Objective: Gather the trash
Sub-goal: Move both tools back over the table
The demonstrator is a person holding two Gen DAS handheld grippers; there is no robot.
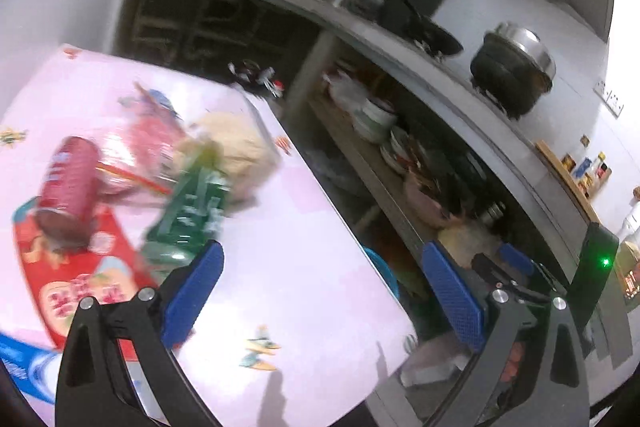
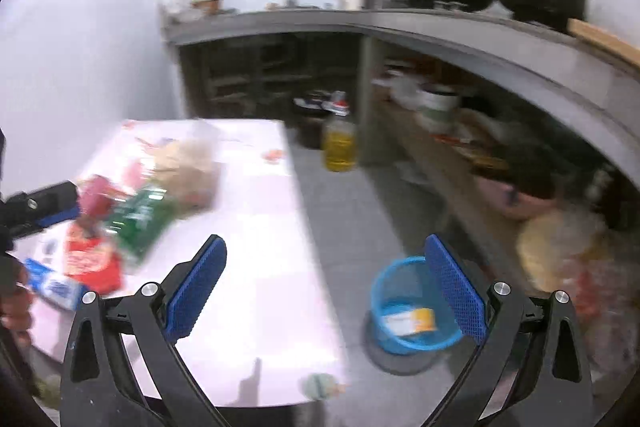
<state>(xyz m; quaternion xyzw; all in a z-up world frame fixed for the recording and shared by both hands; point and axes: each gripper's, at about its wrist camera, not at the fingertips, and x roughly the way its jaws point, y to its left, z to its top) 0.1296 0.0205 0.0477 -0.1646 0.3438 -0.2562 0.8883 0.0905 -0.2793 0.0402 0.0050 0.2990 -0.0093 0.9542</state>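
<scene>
Pink-clothed worktop [image 2: 256, 227] heaped with trash: green bottle [image 1: 188, 211], red can [image 1: 70, 183], wrappers, bunched near one edge. Blue bin [image 2: 404, 307] on floor alongside, one scrap inside. Both fingers spread wide, empty: left gripper [image 1: 324, 299], right gripper [image 2: 326, 295].

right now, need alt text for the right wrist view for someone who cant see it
The open, empty right gripper hangs between a pink table strewn with trash, including a green bottle and red packet, and a blue basket on the floor holding one wrapper. Kitchen counters with pots fill the background.
</scene>
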